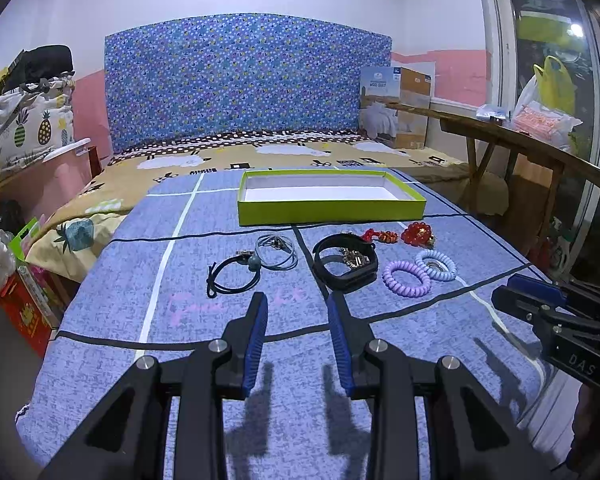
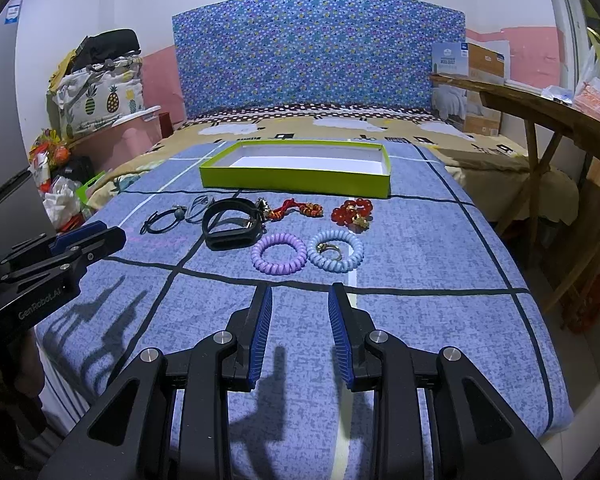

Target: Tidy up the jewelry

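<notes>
The left gripper (image 1: 298, 300) hangs over the near part of the blue checked bedspread (image 1: 220, 420) with its jaws apart and nothing between them. Ahead of it the jewelry lies in a loose row on the cloth. Farthest left is a black hair tie (image 1: 230, 274) with a grey bead, just beside a grey hair tie (image 1: 277, 254). Next comes a black band (image 1: 346, 262) with a gold-coloured piece resting inside its loop. Behind it lie a red tassel charm (image 2: 296, 211) and a red bead bracelet (image 2: 350, 212). In front are 2 coil hair ties, touching: a purple coil (image 2: 279, 258) and a pale blue coil (image 2: 335, 255) with a small gold piece lying in its ring. Beyond the row sits a green tray (image 2: 296, 180), its white floor bare. The right gripper (image 2: 300, 300) hovers near the 2 coils, jaws parted, holding nothing.
</notes>
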`<state>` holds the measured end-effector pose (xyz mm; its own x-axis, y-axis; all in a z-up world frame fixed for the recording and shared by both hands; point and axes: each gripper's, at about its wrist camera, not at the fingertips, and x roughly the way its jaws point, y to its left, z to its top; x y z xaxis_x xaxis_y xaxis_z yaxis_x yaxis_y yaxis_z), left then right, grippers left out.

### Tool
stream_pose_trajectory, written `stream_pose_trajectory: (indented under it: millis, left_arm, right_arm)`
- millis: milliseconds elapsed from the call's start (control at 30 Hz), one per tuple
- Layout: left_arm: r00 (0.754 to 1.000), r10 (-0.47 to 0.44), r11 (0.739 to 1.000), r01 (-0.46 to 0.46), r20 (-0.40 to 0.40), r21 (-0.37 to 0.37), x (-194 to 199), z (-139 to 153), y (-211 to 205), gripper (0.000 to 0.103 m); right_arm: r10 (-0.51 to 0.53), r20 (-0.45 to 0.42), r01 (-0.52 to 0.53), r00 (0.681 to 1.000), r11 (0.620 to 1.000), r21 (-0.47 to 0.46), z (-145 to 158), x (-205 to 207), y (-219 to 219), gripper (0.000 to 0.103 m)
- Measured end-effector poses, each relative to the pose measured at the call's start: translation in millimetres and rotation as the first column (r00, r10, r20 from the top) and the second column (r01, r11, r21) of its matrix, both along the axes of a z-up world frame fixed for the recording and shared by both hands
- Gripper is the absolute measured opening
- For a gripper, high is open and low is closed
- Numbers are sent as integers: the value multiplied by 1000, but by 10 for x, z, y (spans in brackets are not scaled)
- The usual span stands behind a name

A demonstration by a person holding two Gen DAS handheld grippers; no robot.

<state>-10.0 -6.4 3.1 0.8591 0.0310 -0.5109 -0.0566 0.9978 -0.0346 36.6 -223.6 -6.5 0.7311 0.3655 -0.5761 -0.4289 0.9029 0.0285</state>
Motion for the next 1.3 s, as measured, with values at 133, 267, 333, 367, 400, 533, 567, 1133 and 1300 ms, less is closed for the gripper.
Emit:
stream_pose_trajectory:
  millis: [133,267,333,367,400,533,567,1133,1300]
  left_arm:
    - [1000,-1,1000,1,6,1,-9,14,-8,33]
    - [1000,0,1000,0,9,2,-14,18,-13,33]
    - [1000,-1,1000,1,8,3,-11,21,-15,33]
    - [1000,-1,1000,1,8,2,-13,20,-12,33]
    - [1000,-1,1000,1,8,2,-14,16,-12,33]
    - [1000,-1,1000,1,9,2,-14,17,-13,33]
    - [1000,-2,1000,2,9,2,-13,17,-14,33]
    - [1000,-3,1000,3,9,3,-15,13,-36,33]
    - [1000,-5,1000,5,8,2,-14,11,-61,33]
  right_arm:
    - [-1,5,1,1000,1000,1,23,-13,-5,30]
    - [-1,13,1,1000,1000,1,20,-40,11,30]
    - [-2,14,1,1000,1000,1,19,-35,14,30]
    - [-2,12,2,1000,1000,1,17,-35,14,30]
    - [-2,12,2,1000,1000,1,19,-35,13,30]
    - [-1,12,1,1000,1000,1,21,-37,12,30]
    - [-2,13,2,1000,1000,0,16,-37,13,30]
    - [-2,13,2,1000,1000,1,21,-36,9,30]
    - [-2,14,2,1000,1000,1,14,-33,8,30]
